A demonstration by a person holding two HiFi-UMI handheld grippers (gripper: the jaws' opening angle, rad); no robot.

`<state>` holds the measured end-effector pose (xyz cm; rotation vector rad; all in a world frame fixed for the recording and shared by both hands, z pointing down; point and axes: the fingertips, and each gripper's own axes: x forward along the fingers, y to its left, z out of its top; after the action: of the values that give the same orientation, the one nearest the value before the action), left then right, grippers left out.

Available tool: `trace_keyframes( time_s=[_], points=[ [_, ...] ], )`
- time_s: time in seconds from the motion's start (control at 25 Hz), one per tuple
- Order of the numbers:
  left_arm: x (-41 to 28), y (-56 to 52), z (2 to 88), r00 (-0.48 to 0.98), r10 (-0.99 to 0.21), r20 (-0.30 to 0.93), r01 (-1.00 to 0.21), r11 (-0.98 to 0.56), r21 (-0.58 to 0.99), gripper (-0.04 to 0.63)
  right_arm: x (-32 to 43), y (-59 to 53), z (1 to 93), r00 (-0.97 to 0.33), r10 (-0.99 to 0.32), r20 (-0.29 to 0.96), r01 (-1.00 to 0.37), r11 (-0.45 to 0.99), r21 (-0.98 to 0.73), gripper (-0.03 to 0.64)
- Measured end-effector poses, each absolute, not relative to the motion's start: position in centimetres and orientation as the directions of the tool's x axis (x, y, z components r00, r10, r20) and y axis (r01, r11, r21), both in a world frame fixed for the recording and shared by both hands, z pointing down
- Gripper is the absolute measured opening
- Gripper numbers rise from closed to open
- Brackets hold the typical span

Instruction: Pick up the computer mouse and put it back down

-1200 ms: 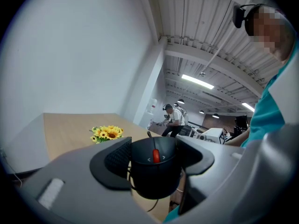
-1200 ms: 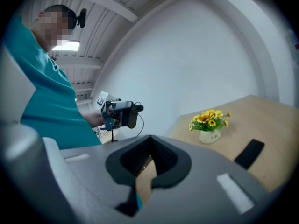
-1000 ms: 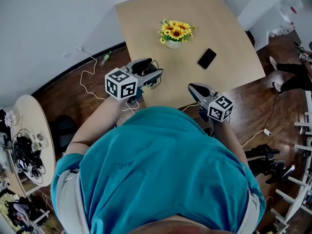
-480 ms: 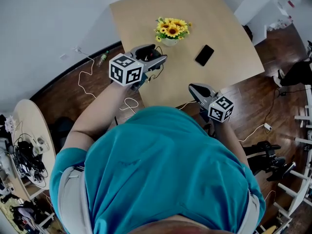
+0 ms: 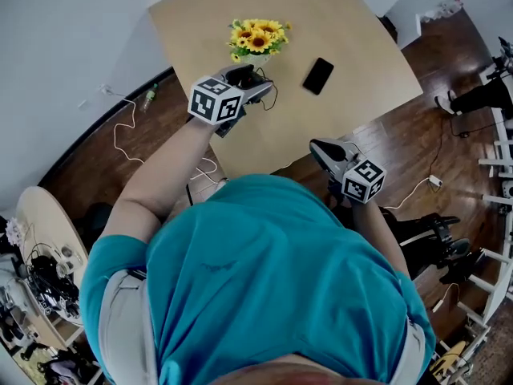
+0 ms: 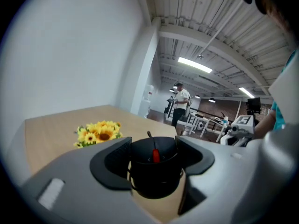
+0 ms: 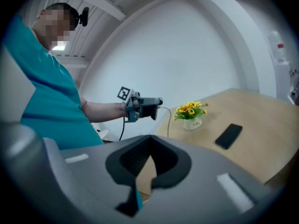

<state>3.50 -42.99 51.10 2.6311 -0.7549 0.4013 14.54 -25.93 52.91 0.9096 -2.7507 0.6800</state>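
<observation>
Computer mouse (image 6: 154, 166) is grasped by the left gripper (image 5: 253, 80), whose jaws are clenched on its two sides, with the red wheel seen on top between them. It is held in the air, a little inside the left edge of the table (image 5: 361, 30) and just beside the sunflowers (image 5: 256, 38). Its cable (image 7: 169, 119) is seen hanging loose under the gripper in the right gripper view, so it is judged that the computer mouse is not resting on the table yet. The grasp from the sides is probably chosen because the body is narrow there and the cable is left free. The right gripper (image 7: 149, 138) is kept back at the near edge of the table, its jaws brought together at the tips with nothing between them, as it seems not needed for this task. A black phone (image 5: 318, 75) is lying flat toward the right edge, well apart from both grippers. Compared with the earlier frame, the left gripper has been carried from the near corner further over the table toward the flowers, with the same grasp kept, while the right gripper is found almost where it was. The putting down is judged as the step now being prepared.
</observation>
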Motion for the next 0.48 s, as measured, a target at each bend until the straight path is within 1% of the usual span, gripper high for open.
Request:
trace_keyframes(
  time_s=[0.12,0.28,0.48],
  points=[
    [4.1,-42.8,57.4,0.783,-0.392,0.483,-0.567,-0.770,0.294,0.304,14.9,-25.6,53.9,-0.794,-0.520,0.315,-0.607,0.695,-0.385,0.003],
    [4.5,-42.3,64.4,0.731,-0.319,0.603,-0.582,-0.753,0.307,0.304,15.2,-25.2,55.1,-0.789,-0.513,0.339,-0.614,0.680,-0.401,0.003],
    [3.4,-42.4,69.9,0.633,-0.276,0.723,-0.626,-0.733,0.268,0.304,15.7,-24.7,55.9,-0.780,-0.510,0.362,-0.625,0.661,-0.415,0.003]
  ],
)
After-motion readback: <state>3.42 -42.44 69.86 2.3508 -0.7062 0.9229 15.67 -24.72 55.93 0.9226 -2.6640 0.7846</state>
